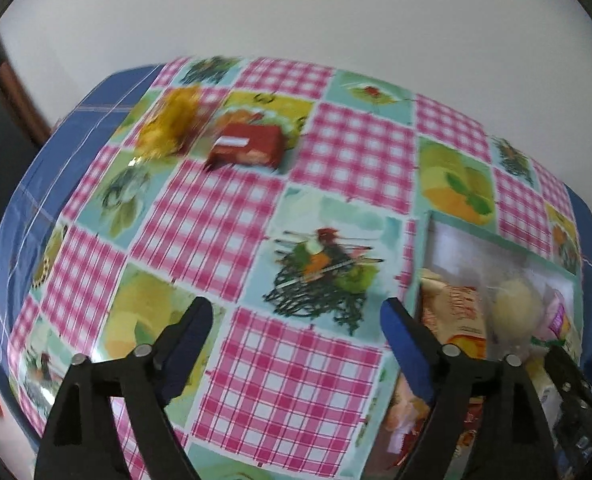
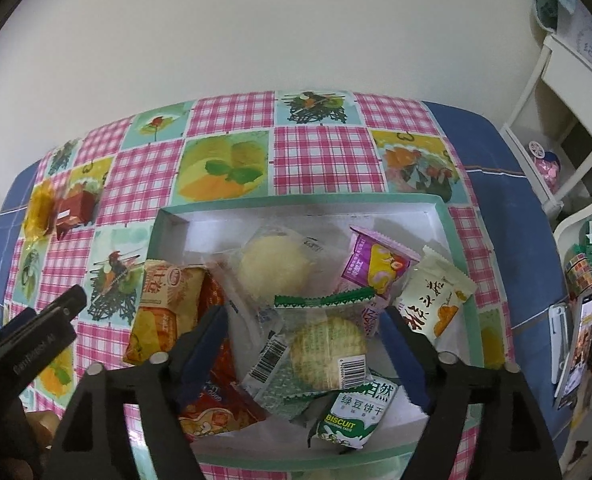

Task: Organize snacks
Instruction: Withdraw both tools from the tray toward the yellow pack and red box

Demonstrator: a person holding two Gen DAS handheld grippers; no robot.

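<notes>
My left gripper point(image 1: 296, 312) hangs open over the checked tablecloth point(image 1: 348, 152) with nothing between its fingers. A yellow snack pack point(image 1: 172, 124) and a small red box point(image 1: 248, 148) lie far off at the table's back left. My right gripper point(image 2: 306, 316) stands open above a teal-rimmed white box point(image 2: 296, 204) full of snacks. Directly under its spread fingers lies a round biscuit pack point(image 2: 328, 352), untouched by the pads. Around it are a pale round cake point(image 2: 272, 264), a purple pack point(image 2: 376, 264), an orange pack point(image 2: 168, 312) and a green biscuit pack point(image 2: 356, 416).
The box point(image 1: 496, 236) sits just right of my left gripper. The left gripper's body point(image 2: 56, 312) shows at the box's left side. A blue cloth point(image 1: 56, 152) edges the table. A white shelf unit point(image 2: 556, 120) and cluttered items point(image 2: 576, 352) stand to the right.
</notes>
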